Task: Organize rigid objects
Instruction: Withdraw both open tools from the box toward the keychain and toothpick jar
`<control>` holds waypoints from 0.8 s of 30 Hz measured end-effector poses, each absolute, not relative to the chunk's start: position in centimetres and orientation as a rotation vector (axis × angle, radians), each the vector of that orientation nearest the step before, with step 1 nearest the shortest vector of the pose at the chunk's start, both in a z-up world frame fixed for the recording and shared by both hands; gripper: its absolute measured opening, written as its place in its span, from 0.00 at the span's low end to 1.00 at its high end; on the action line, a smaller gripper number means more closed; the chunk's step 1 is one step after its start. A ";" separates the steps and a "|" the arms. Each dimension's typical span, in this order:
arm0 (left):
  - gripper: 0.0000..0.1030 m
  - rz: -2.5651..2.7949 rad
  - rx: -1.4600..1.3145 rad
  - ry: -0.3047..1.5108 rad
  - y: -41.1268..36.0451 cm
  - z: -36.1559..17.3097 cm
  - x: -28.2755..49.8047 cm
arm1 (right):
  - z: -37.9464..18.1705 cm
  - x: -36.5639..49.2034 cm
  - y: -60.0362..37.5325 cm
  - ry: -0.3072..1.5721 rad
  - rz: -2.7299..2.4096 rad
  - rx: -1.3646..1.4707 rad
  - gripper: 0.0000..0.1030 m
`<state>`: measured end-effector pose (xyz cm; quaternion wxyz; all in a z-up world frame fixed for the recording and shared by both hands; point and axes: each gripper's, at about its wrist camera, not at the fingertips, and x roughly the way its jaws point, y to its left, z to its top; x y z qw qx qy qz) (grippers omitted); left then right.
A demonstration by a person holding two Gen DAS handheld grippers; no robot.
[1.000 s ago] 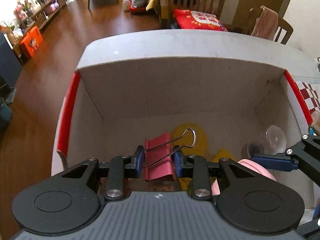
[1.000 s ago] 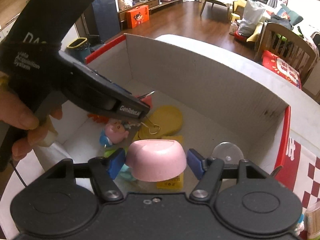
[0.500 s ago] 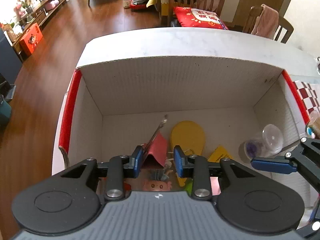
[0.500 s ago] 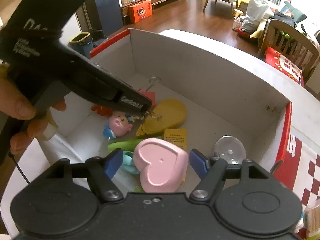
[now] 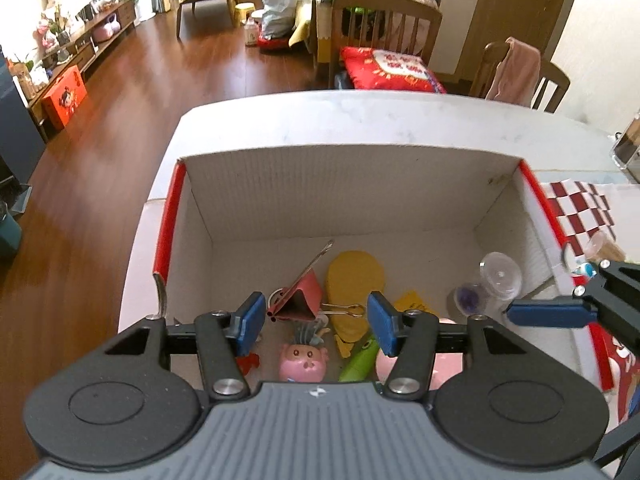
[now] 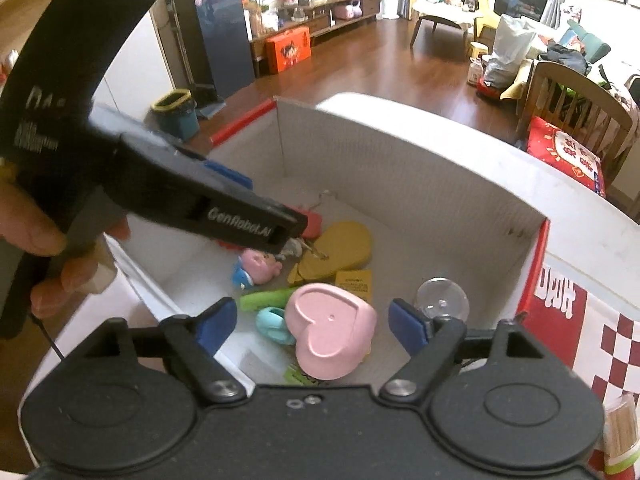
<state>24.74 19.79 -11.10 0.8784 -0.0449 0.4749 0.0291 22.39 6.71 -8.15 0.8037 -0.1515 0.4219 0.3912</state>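
Cardboard box [image 5: 352, 200], white inside with red-edged side flaps, fills the middle of both views and holds all the small rigid things. Counted: one pink binder clip [image 5: 300, 300], one pink heart-shaped dish [image 6: 330, 330], one yellow flat plastic piece [image 5: 354, 276], one yellow card [image 6: 354, 282], one pink pig figure [image 5: 302, 364], one green stick [image 6: 268, 298], one clear suction cup [image 6: 442, 300].

The binder clip lies on the box floor at lower centre of the left wrist view, its pink body folded into a wedge, one wire handle raised toward the back wall. The heart dish rests upside down on the floor, flat base up with a small dot in its middle, at lower centre of the right wrist view.

The left gripper [image 5: 316, 322] hangs above the clip with its blue pads apart and opening; nothing is between them. The right gripper [image 6: 316, 324] has its blue pads wide on either side of the dish, clear of it and opening.

Only the right wrist view shows a teal ring [image 6: 274, 324] beside the dish, and a hand [image 6: 48, 248] on the left gripper's black handle at left of frame. Only the left wrist view shows a purple object [image 5: 468, 298] by the suction cup, and a red-and-white checked cloth [image 5: 580, 208] at right.
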 end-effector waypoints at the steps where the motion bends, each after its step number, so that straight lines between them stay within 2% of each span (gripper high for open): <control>1: 0.54 0.059 -0.092 0.980 19.7 -10.7 24.4 | -7.7 22.3 6.4 0.897 0.841 -0.314 0.81; 6: 0.54 0.049 -0.093 0.932 19.3 -8.9 22.7 | -5.7 21.3 4.8 0.858 0.860 -0.286 0.85; 10: 0.60 0.040 -0.105 0.890 18.7 -7.6 21.5 | -4.3 20.3 3.1 0.825 0.868 -0.259 0.87; 15: 0.60 0.026 -0.099 0.832 17.2 -5.9 19.9 | -2.5 19.3 -0.1 0.784 0.852 -0.212 0.89; 20: 0.60 -0.010 -0.090 0.780 14.5 -4.2 18.7 | -1.1 18.9 -4.5 0.738 0.822 -0.179 0.95; 22: 0.66 -0.027 -0.081 0.761 13.1 -3.6 18.3 | -0.7 19.0 -6.5 0.723 0.801 -0.165 0.96; 24: 0.66 -0.044 -0.080 0.744 11.8 -3.2 18.2 | -0.5 19.2 -8.3 0.716 0.783 -0.149 0.98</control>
